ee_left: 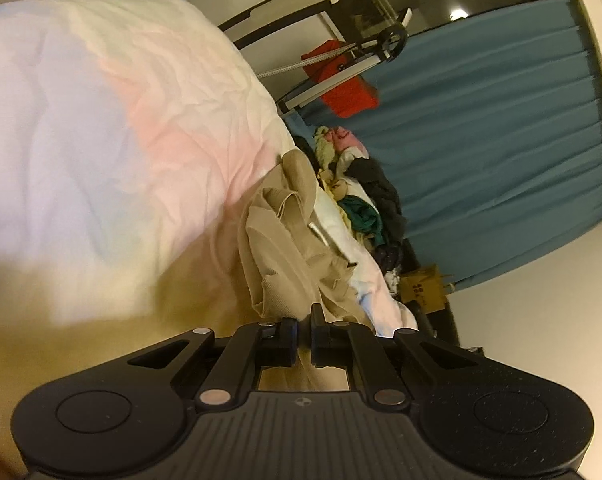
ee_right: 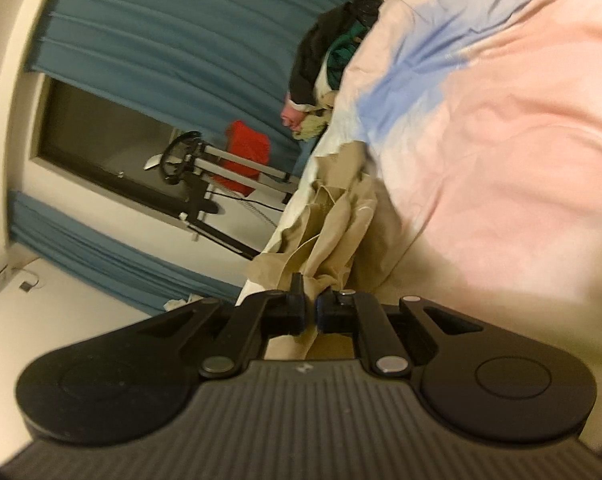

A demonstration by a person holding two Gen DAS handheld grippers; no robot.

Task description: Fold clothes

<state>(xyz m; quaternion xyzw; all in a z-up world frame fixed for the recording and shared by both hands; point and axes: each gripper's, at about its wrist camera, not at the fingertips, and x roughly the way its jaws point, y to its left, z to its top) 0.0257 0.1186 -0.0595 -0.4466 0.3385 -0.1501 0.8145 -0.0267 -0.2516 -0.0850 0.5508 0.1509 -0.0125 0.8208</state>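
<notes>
A beige garment (ee_left: 289, 248) hangs bunched over the pastel bedspread (ee_left: 101, 120), with a drawstring end showing. My left gripper (ee_left: 304, 326) is shut on its cloth, which passes between the black fingers (ee_left: 289, 340). In the right wrist view the same beige garment (ee_right: 333, 232) trails crumpled along the bedspread's (ee_right: 481, 120) edge. My right gripper (ee_right: 310, 312) is shut on another part of it, cloth pinched between its fingers (ee_right: 295, 308). Both views are tilted sideways.
A heap of mixed clothes (ee_left: 361, 200) lies at the far end of the bed, also seen as a clothes heap (ee_right: 325, 60). Blue curtains (ee_left: 501, 140) cover the wall. A red bag (ee_left: 345, 84) hangs on a metal-framed exercise machine (ee_right: 205, 168).
</notes>
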